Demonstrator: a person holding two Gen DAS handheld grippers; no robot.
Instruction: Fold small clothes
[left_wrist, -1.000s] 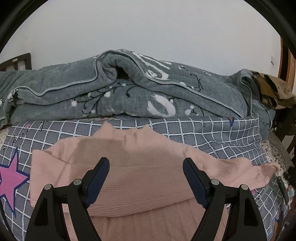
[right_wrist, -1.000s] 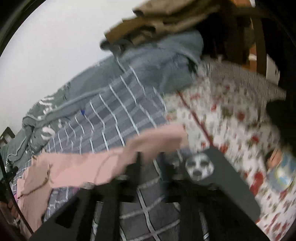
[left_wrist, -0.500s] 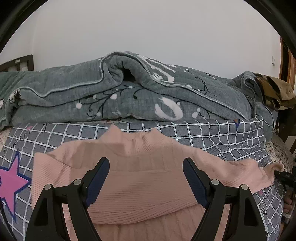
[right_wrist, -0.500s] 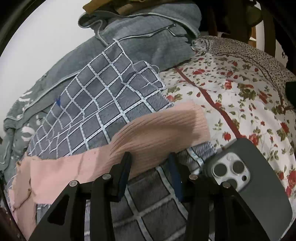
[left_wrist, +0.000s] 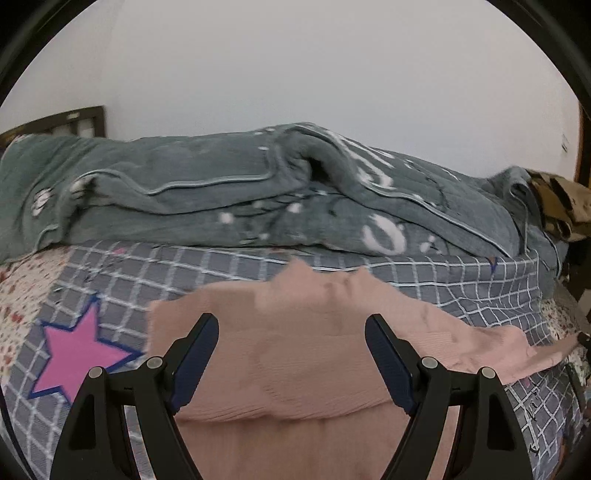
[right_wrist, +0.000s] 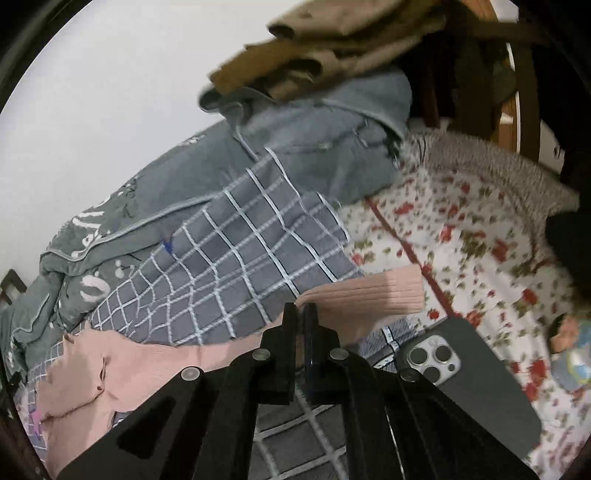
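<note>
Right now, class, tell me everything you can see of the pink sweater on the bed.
The pink sweater is a soft ribbed knit with a raised collar. It lies spread on the grey checked blanket, its lower part folded up over the body. One long sleeve stretches toward the floral sheet, where the right tongs are shut on it near the ribbed cuff. The left tongs hover open above the chest, gripping nothing.

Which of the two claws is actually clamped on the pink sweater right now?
The right claw: its jaws are shut on the pink ribbed sweater's sleeve cuff. The left claw hangs wide open over the body.
</note>
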